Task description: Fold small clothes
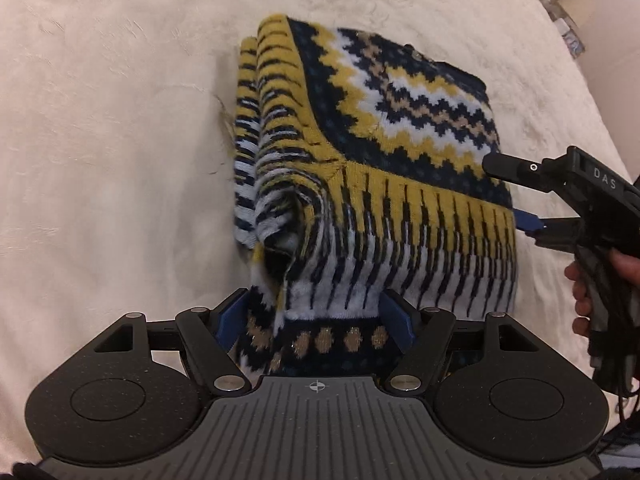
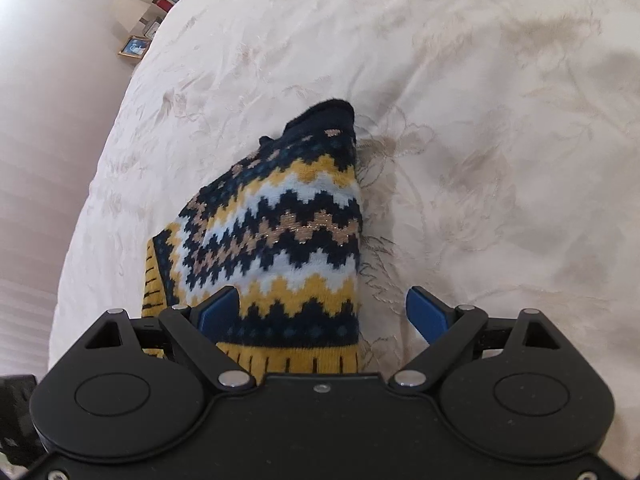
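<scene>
Knitted in navy, mustard, pale blue and tan zigzags, a small sweater [image 1: 360,152] lies partly folded near the middle of a cream bedspread [image 1: 100,160]. The left tongs [image 1: 316,320] have a bunched fold of its near edge between their blue pads, which look to press on the cloth from both sides. The right tongs [image 2: 326,312] stand wide open at the sweater's right side: one pad lies over the knit, the other over bare bedspread, gripping nothing. A hand [image 1: 588,292] shows behind them in the left view.

Likely risks: the thick, fuzzy knit could slip from the left tongs if lifted quickly, or several layers could be caught at once and drag the fold apart. The loose sleeve roll on the left side of the sweater could spring open. The right tongs could pinch bedspread along with the knit, as one pad sits beside the sweater's edge.

Open bedspread surrounds the garment on all sides. The bed's edge, with a wall and small framed items [image 2: 134,48] beyond, lies well apart from it.
</scene>
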`<state>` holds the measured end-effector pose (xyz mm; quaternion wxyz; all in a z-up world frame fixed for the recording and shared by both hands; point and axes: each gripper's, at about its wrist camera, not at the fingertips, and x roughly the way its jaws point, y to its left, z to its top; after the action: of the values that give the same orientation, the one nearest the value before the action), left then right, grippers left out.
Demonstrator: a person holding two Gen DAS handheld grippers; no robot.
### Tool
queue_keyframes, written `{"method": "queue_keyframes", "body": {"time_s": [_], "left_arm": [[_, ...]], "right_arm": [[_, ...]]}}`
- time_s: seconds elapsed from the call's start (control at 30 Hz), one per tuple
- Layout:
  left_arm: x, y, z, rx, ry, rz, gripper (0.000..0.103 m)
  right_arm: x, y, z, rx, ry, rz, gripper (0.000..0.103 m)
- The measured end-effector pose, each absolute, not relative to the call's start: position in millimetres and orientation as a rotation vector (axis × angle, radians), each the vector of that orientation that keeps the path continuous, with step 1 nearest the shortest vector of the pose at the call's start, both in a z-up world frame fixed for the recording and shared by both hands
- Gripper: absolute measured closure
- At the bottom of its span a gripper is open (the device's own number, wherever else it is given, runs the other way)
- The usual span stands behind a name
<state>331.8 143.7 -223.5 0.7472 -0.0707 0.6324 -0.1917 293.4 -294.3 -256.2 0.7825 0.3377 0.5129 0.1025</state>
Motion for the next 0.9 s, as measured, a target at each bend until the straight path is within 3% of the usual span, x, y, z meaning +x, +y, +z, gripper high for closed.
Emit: {"method": "queue_keyframes", "body": {"time_s": [0.23, 0.4, 0.47, 0.53, 0.63, 0.9], "left_arm": [[345.2, 142.1, -242.9, -0.233, 1.413, -0.437, 0.028], [345.3, 145.3, -245.7, -0.294, 1.399, -0.502, 0.027], [344.3, 153.2, -246.2, -0.371, 1.393, -0.547, 0.029], [344.1, 158.5, -246.9, -0.439, 1.398, -0.573, 0.037], [341.0, 159.9, -241.3, -0.450, 1.390, -0.607, 0.037], [285.6, 140.7, -216.6, -0.387, 1.401, -0.748, 0.037]], "right_arm": [[309.2, -292.9, -280.2, 0.810, 1.131, 0.281, 0.005], [317.2, -287.9, -288.6, 0.894, 1.126, 0.354, 0.006], [319.5, -283.4, -291.3, 0.936, 1.151, 0.390, 0.016], [320.0, -274.8, -287.8, 0.889, 1.180, 0.382, 0.042], [315.4, -268.2, -275.0, 0.809, 1.191, 0.371, 0.053], [277.7, -270.1, -239.7, 0.730, 1.199, 0.336, 0.055]]}}
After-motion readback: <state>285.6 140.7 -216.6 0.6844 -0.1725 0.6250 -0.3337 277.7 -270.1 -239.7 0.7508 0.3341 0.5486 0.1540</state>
